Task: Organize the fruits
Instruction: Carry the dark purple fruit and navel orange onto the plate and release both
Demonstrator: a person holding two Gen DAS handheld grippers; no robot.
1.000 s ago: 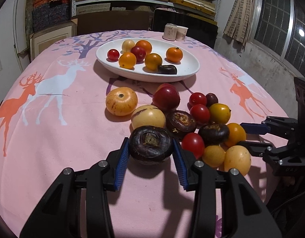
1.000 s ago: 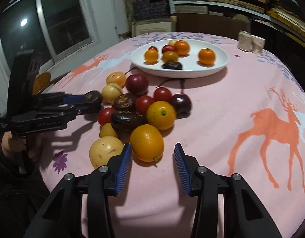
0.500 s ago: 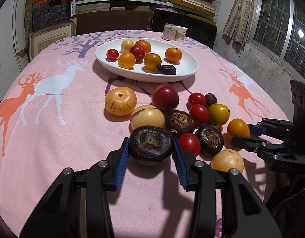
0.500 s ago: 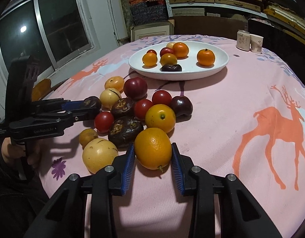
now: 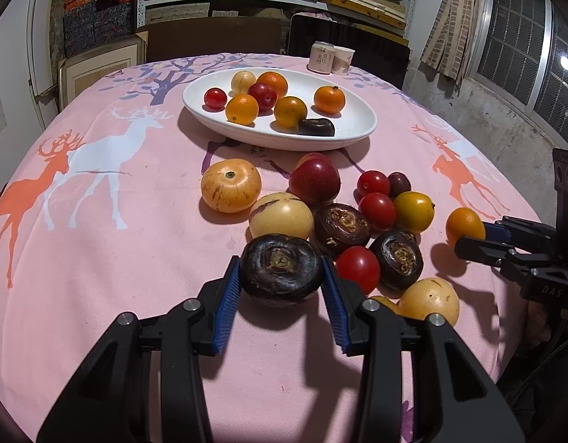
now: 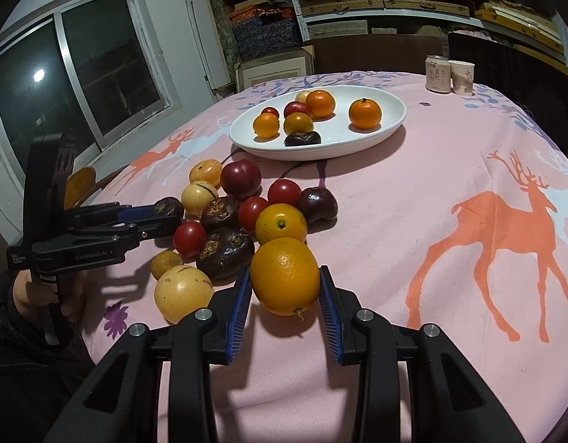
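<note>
left gripper (image 5: 281,288): angled down at the fruit pile (image 5: 357,221), clamped on dark wrinkled fruit (image 5: 281,268) at pile's near-left edge | right gripper (image 6: 285,304): angled down, jaws just closed, gripping orange (image 6: 285,276) at pile's near-right edge | white dish (image 6: 379,129): beyond pile

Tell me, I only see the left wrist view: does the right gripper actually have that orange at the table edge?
Observer: Yes. The right wrist view shows the right gripper has just been closing its jaws, and both blue pads press the orange.
Operator: Which way is its stem?
Observer: Down, toward the cloth.
Operator: And my left gripper from there?
Observer: A hand grips its handle; the dark fruit sits between its tips.
</note>
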